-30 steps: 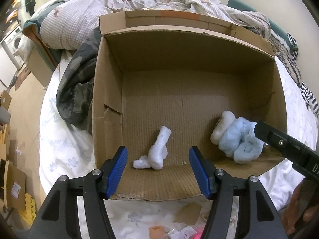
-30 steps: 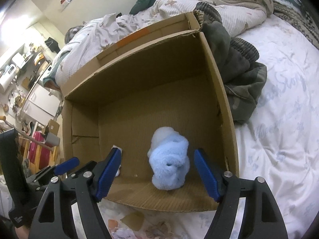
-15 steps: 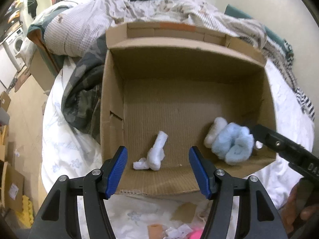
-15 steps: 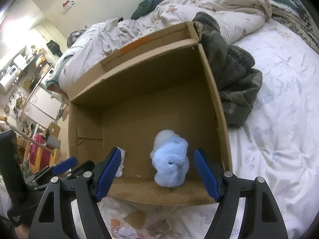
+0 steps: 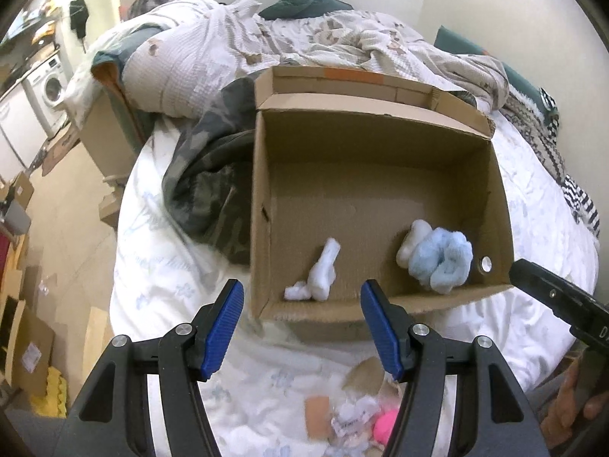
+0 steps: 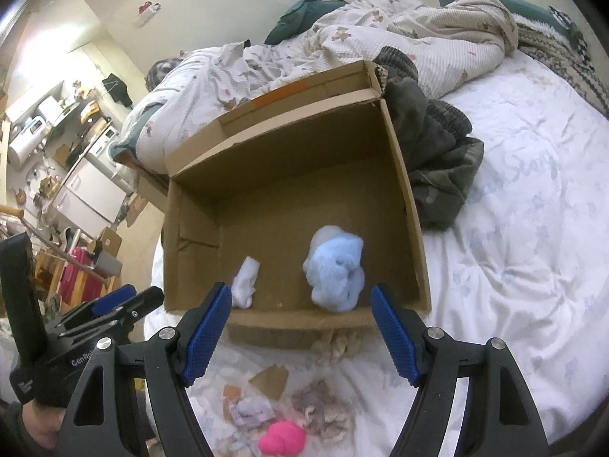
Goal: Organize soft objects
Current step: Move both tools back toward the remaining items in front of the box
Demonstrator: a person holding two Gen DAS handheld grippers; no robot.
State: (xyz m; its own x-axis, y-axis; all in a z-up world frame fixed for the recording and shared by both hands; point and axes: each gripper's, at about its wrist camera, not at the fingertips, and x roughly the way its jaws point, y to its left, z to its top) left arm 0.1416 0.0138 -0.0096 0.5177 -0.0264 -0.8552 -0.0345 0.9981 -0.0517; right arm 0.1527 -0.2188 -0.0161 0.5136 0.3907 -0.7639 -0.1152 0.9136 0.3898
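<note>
Both tongs — left (image 5: pixel 300 327), right (image 6: pixel 300 331) — have drawn back from the cardboard box (image 5: pixel 262 205), released and empty.

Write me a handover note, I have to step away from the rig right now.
Left gripper: open, holding nothing, short of the box.
Right gripper: open, holding nothing, also short of it.
Done: blue sock and white sock lie in the box near its front wall.
Left: pink item, beige items and a greyish bundle on the bed in front of the box.
</note>
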